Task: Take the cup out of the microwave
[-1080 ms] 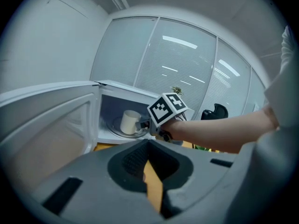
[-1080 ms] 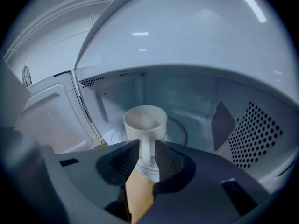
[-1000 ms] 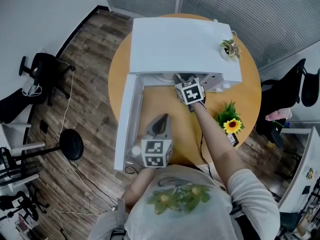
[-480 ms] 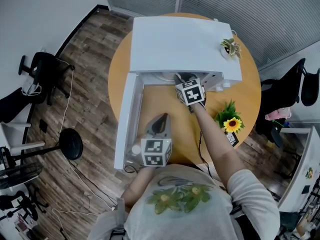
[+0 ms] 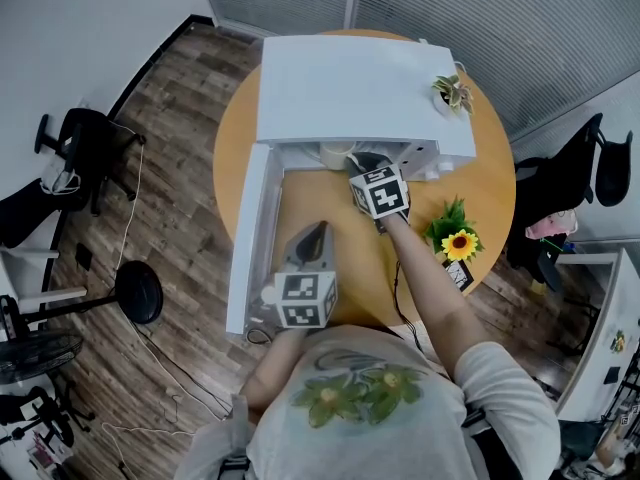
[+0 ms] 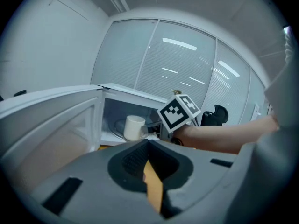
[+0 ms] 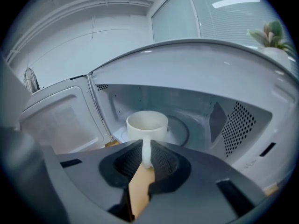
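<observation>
the fingers [image 7: 127,161] of the right gripper [image 7: 146,159] have just been closing and pinch the thin handle [image 7: 146,150] of the cup [image 7: 147,124], which runs between their ribbed dark pads. the cup stands upright at the mouth of the open microwave [image 5: 350,83]; whether it rests on the floor there or hangs just off it cannot be told. the right arm [image 5: 425,273] reaches bare and nearly straight across the surface [image 5: 352,260] to that opening, gripper tipped downward. the left gripper [image 6: 148,144] is held back near the body beside the swung-out door [image 5: 250,233], pointing gently down; its fingers [image 6: 130,161] meet at the tips with nothing between them. in the head view the cup is mostly hidden under the microwave's top and behind the marker cube [image 5: 380,192]; only a pale sliver shows. the cup is plain white, smooth and cylindrical; the microwave is a glossy white box with a perforated side wall [image 7: 238,125]; the surface is round, warm wood.
</observation>
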A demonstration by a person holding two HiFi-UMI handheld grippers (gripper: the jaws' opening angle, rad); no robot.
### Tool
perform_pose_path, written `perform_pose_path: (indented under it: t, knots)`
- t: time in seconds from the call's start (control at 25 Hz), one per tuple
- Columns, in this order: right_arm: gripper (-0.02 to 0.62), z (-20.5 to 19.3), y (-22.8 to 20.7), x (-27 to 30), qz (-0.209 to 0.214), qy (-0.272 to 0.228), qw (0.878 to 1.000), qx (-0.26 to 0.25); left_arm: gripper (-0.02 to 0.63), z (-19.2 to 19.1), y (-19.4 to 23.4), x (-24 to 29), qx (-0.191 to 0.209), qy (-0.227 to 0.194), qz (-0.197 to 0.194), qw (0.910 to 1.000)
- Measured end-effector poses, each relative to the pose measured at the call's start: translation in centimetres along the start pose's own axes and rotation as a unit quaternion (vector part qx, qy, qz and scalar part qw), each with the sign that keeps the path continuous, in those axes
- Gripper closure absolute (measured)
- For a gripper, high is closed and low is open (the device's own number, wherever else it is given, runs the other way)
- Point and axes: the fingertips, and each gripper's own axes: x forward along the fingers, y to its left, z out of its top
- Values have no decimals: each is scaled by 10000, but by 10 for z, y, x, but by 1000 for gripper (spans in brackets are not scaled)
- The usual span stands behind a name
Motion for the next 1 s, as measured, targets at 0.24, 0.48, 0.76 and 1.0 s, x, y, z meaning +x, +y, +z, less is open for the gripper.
perform_pose_path:
  t: [0.24, 0.48, 0.76, 1.0]
  knots:
    - [534, -5, 9, -16, 37, -84, 9999, 126, 602, 2, 5, -7, 2, -53, 54, 10000]
    - [534, -2, 18, -38, 15, -252, 9995, 193, 601, 5, 5, -15, 40, -121, 50, 9999]
    - [534, -2, 30, -65, 47, -433, 9985, 328, 602, 7, 1, -24, 145, -196, 11, 9997]
    - [534, 1, 42, -94, 74, -655, 9971, 386, 602, 8, -3, -34, 228, -260, -43, 9994]
